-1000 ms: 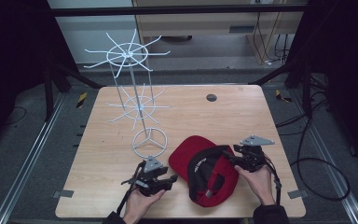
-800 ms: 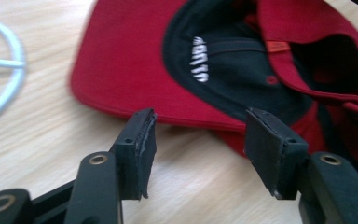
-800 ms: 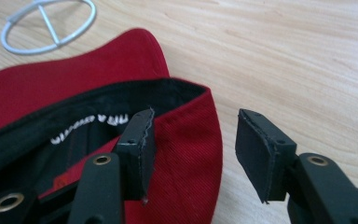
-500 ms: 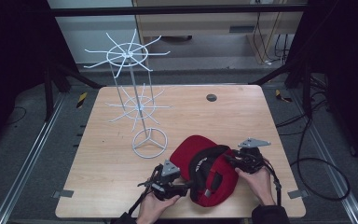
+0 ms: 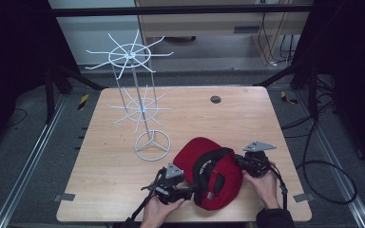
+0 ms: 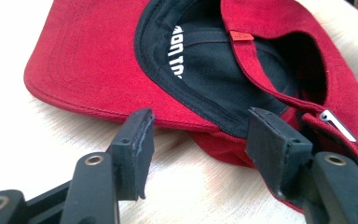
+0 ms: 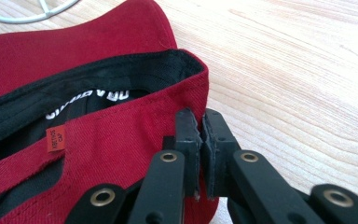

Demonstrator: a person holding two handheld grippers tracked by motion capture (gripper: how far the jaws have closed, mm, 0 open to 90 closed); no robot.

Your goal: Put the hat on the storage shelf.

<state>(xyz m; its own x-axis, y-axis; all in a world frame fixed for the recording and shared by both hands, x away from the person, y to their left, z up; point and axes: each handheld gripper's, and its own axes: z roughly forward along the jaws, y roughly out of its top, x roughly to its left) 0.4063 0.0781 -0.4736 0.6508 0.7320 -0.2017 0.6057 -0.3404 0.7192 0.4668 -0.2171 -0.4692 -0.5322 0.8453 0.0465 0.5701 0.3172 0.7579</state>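
A red cap (image 5: pixel 218 178) with a black lining lies upside down near the table's front edge. My right gripper (image 5: pixel 237 159) is shut on the cap's right side rim; in the right gripper view its jaws (image 7: pixel 201 130) pinch the red fabric of the cap (image 7: pixel 98 42) where the black band ends. My left gripper (image 5: pixel 194 189) is open at the cap's left front. In the left gripper view its jaws (image 6: pixel 200 126) stand wide apart, just short of the cap (image 6: pixel 98 60), where brim and crown meet. Nothing is between them.
A white wire display rack (image 5: pixel 138 107) with two spoked tiers stands left of the cap, its ring base (image 5: pixel 152 145) close to the brim. A small dark disc (image 5: pixel 215 99) lies at the table's back. The table's front edge (image 5: pixel 180 219) runs just below both hands.
My left gripper has slid right across the table up to the cap's edge, still open. The right gripper has stayed shut on the cap's rim.
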